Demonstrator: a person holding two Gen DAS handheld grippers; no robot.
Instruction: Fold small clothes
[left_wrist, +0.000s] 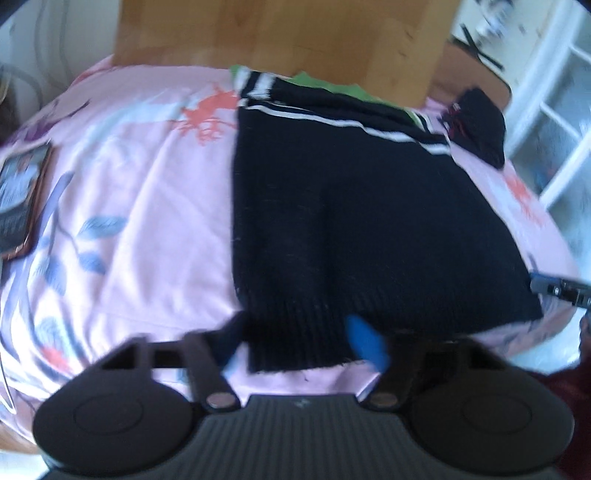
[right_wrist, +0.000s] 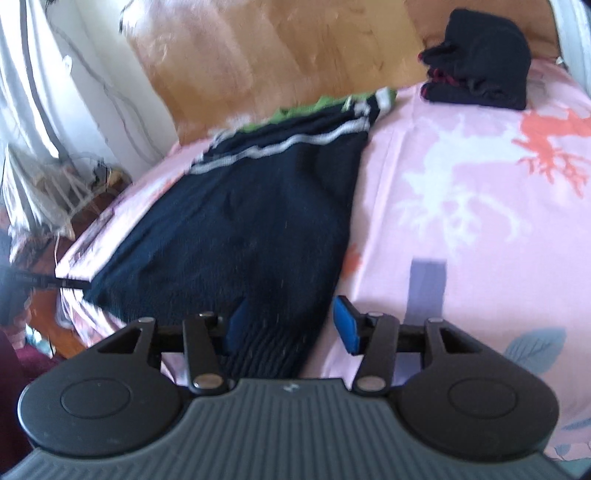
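A dark navy knit sweater (left_wrist: 354, 206) with white stripes near its far end lies flat on the pink floral bedsheet (left_wrist: 147, 192). It also shows in the right wrist view (right_wrist: 236, 236). My left gripper (left_wrist: 299, 339) is open, its jaws straddling the ribbed hem at the near left corner. My right gripper (right_wrist: 288, 325) is open, its jaws straddling the ribbed hem at the near right corner. Part of the right gripper (left_wrist: 561, 290) shows at the right edge of the left wrist view.
A folded dark garment (left_wrist: 478, 125) lies at the far right of the bed, also in the right wrist view (right_wrist: 480, 74). A green item (left_wrist: 325, 83) lies under the sweater's far end. A phone or book (left_wrist: 22, 199) lies at left. A wooden headboard (left_wrist: 280, 33) stands behind.
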